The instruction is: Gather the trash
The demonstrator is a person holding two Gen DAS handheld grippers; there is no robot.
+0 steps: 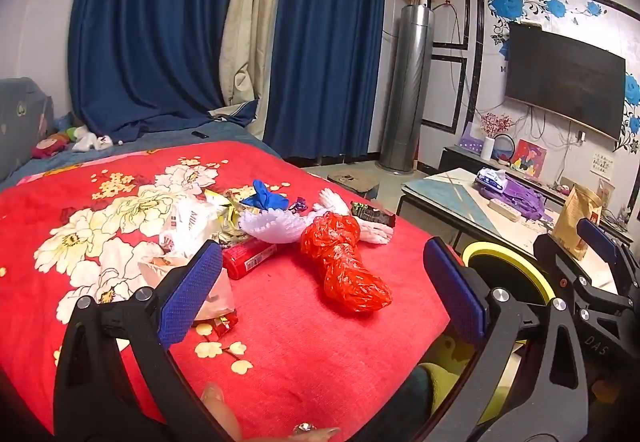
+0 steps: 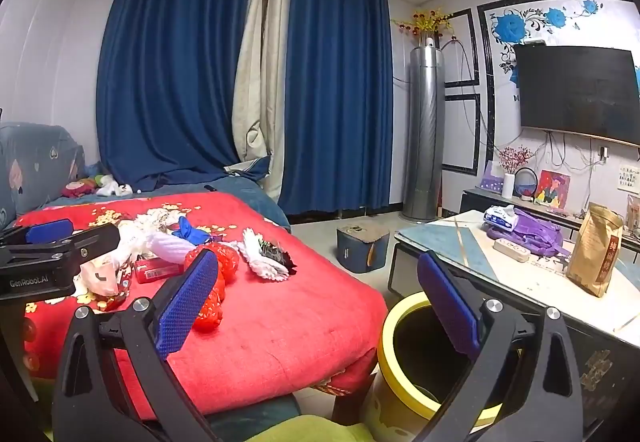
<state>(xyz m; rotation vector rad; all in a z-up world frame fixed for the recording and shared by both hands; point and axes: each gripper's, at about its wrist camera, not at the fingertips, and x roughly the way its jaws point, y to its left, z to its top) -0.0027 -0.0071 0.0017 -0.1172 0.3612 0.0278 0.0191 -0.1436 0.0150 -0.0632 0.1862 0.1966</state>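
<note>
A heap of trash lies on the red flowered blanket (image 1: 304, 338): a knotted red plastic bag (image 1: 344, 262), a white frilled plastic tray (image 1: 272, 226), a red packet (image 1: 248, 260), a blue wrapper (image 1: 262, 195), white paper cups (image 1: 372, 230) and a dark wrapper (image 1: 372, 215). My left gripper (image 1: 320, 290) is open and empty, just in front of the red bag. A yellow-rimmed bin (image 2: 416, 358) stands beside the bed. My right gripper (image 2: 320, 306) is open and empty, over the bed corner next to the bin. The red bag (image 2: 212, 286) shows there too.
A low table (image 2: 532, 282) to the right holds a brown paper bag (image 2: 596, 254), a purple bag (image 2: 536, 230) and a power strip. A blue box (image 2: 362, 246) sits on the floor. Blue curtains, a tall silver air conditioner (image 2: 426, 129) and a wall TV stand behind.
</note>
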